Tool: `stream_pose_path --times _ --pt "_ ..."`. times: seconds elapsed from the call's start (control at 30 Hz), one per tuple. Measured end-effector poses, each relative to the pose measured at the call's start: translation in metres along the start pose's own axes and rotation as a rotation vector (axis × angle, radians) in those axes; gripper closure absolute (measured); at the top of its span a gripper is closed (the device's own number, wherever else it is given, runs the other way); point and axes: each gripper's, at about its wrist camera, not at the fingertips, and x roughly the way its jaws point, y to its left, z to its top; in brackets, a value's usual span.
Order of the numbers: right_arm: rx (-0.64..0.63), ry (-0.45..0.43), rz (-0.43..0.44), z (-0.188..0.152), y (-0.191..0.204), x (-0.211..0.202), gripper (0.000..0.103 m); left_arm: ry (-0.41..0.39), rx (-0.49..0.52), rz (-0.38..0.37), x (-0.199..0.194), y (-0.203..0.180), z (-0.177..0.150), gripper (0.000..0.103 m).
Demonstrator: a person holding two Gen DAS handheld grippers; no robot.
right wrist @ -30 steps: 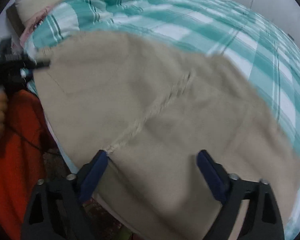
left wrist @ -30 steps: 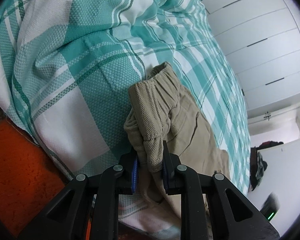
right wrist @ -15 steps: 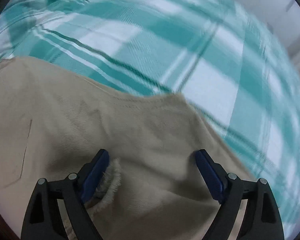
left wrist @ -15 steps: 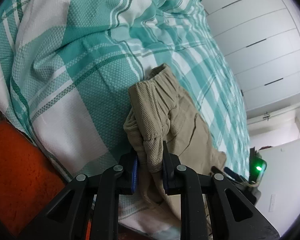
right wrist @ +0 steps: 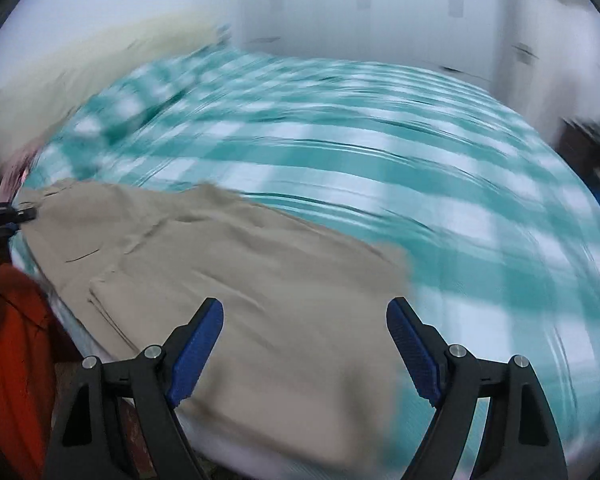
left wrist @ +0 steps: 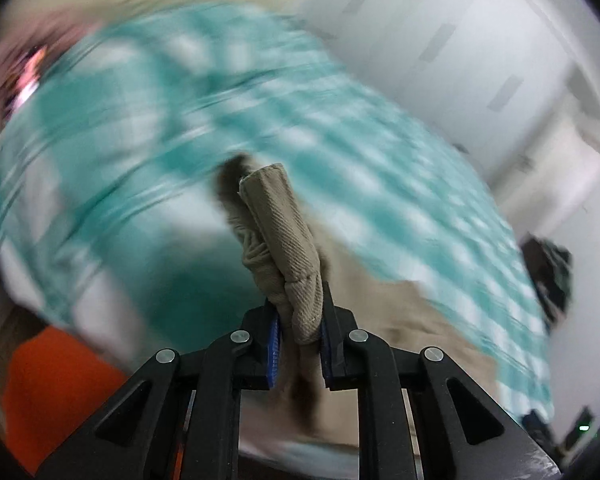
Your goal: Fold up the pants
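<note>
Clamping the waistband, the left gripper lifts that end, likely to start a fold; the pants lie near on the bed, the right gripper released above them.

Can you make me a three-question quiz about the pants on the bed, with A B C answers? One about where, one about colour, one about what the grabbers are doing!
1. Where do the pants lie?
A on the checked bedspread
B on a chair
C in a drawer

2. What colour are the pants?
A blue
B tan
C black

3. What is the left gripper doing?
A standing wide open
B shut on a fold of the pants
C holding a pillow

Answers: 1 A, the tan cloth lies spread over the teal and white checks. 2 B, the fabric is tan in both views. 3 B, its pads pinch a bunched fold, while the right gripper stands open above the cloth.
</note>
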Motion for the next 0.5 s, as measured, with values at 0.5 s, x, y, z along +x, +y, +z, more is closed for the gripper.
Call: stream_pose_path --times 0.5 --pt "0.587 -0.161 0.042 -0.044 -0.143 -0.04 0.02 0.496 0.613 -0.29 0.117 -0.307 -0.169 0.052"
